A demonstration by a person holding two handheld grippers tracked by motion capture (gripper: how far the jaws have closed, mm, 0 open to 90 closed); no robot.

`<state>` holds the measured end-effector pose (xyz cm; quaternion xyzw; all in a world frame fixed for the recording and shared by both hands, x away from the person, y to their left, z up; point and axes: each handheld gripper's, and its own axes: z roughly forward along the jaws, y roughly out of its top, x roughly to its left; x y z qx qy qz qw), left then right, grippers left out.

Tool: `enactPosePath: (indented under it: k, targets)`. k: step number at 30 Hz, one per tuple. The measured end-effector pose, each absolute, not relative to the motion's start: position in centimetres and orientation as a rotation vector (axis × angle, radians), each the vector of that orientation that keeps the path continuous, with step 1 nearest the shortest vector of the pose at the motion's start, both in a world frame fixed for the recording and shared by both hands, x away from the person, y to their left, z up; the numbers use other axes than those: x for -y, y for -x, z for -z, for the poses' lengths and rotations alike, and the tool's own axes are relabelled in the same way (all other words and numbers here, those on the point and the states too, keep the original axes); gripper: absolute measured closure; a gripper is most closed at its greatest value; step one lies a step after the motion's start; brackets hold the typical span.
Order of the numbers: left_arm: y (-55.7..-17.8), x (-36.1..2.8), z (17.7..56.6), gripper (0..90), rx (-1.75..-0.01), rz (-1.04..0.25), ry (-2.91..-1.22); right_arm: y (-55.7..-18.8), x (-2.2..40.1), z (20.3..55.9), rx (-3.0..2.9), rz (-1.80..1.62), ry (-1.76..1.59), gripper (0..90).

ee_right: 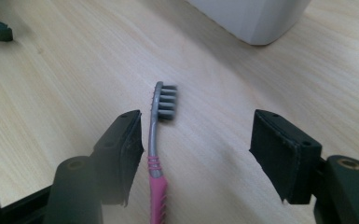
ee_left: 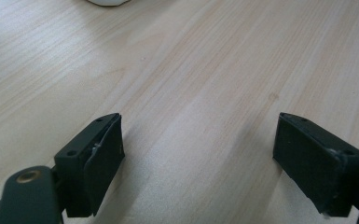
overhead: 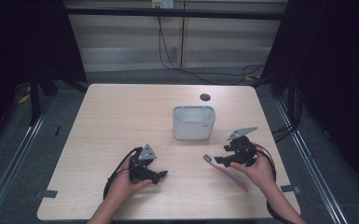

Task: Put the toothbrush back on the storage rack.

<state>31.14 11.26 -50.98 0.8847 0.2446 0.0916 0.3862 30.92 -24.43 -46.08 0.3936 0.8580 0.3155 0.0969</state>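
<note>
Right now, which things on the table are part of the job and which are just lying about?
In play:
- toothbrush, lying flat between the open jaws of the right gripper
- white bin, open-topped, nearest container, likely the target

Lying about:
- left gripper, open over bare table
- black round port near the table's far edge

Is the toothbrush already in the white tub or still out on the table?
Out. The toothbrush lies flat on the table, short of the white tub, between the right gripper's open jaws.
</note>
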Motion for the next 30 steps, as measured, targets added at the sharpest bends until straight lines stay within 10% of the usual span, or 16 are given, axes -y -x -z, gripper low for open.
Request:
enactPosePath:
  k: [30]
  targets:
    - [-31.1,-11.3,51.0,15.7,-0.624,-0.235,-2.253,-31.1,21.8,47.0,-2.747,-0.764,-1.186,58.7]
